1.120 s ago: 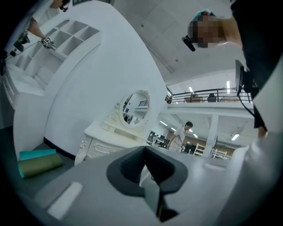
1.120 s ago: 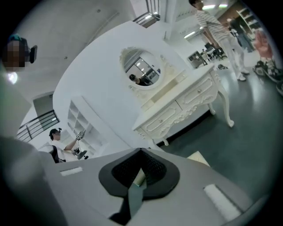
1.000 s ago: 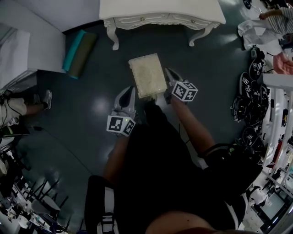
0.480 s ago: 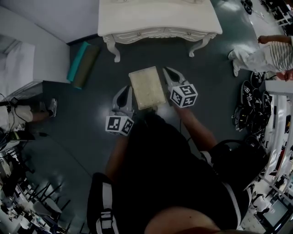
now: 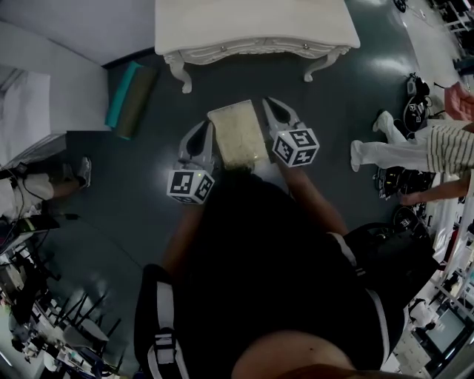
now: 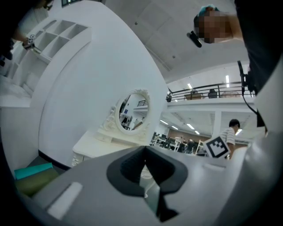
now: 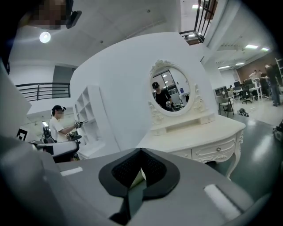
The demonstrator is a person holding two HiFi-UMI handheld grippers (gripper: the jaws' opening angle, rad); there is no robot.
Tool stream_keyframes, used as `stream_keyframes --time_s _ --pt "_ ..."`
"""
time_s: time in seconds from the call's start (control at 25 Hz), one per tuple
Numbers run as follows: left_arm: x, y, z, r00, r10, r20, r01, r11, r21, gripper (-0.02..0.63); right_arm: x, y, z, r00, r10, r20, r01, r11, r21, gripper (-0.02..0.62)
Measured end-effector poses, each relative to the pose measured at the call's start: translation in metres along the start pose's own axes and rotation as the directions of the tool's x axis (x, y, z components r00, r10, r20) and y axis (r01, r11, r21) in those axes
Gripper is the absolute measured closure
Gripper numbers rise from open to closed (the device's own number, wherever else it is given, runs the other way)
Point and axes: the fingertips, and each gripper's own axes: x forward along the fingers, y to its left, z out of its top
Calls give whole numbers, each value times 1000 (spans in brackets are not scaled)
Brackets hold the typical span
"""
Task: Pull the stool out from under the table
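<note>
Stool (image 5: 238, 135), with its cream padded seat, is out on the dark floor (image 5: 354, 89) in front of the white table (image 5: 252, 22), clear of the table's front edge and between the lines of its two front legs. The seat's near end is hidden by the person's dark clothing.

The left gripper (image 5: 205, 126) lies just beside the seat's left edge and the right gripper (image 5: 268, 102) just beside its right edge; whether either touches the stool cannot be made out. Both point toward the table. Each gripper's own view shows its jaws clenched tip to tip, with nothing pinched between them. The right gripper view looks at the table and its oval mirror (image 7: 170, 90). A teal and olive rolled mat (image 5: 131, 90) lies left of the table.
</note>
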Motion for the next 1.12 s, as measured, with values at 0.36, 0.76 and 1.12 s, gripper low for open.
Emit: stream_keyframes --time_s 0.36,0.76,1.12 --pt "15 22 0 999 -36 -12 35 999 -4 598 15 19 -10 1000 6 -1 -6 1000 20 598" --pt "18 40 6 999 -43 -8 42 999 -14 598 24 24 -4 1000 -22 7 21 1000 8 597" --pt "15 41 11 999 -50 -4 50 999 -7 598 23 31 1 999 -36 18 37 999 -8 597"
